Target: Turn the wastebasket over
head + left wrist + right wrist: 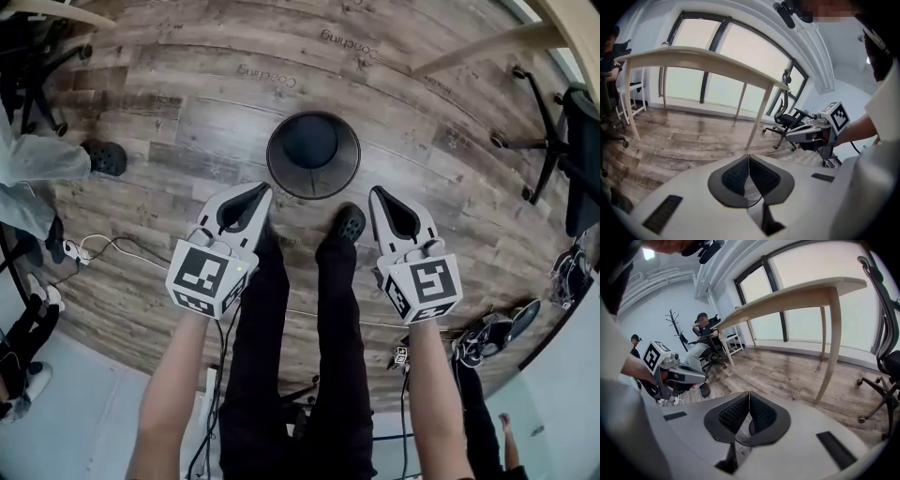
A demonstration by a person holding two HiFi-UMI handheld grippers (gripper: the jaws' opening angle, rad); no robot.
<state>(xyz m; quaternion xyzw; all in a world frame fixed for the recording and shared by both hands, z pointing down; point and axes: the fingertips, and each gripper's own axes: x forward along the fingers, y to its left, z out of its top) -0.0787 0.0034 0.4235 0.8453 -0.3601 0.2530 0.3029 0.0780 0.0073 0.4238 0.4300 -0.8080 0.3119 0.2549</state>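
The approach is the step in hand, and nothing is gripped yet. The dark, round wastebasket (313, 156) stands on the brown wood-plank floor (169, 122) in the upper middle of the head view, just above the person's black shoe (350, 223) and apart from both tools. From straight above it shows a wide outer ring round a darker inner disc; I cannot tell whether that is the open mouth or the base. The white left gripper (256, 192) sits left of centre and the white right gripper (379, 195) right of centre. Both aim up the frame toward the basket, one to each side of it. Each gripper's own view shows its ribbed black pads (736, 176) pressed together at the tips with nothing between them. As I judge it, the next move calls for spreading the jaws, bringing them to opposite sides of the rim and pinching the wall. Both wrists would then need to turn together so the basket tips over without sliding on the smooth floor.
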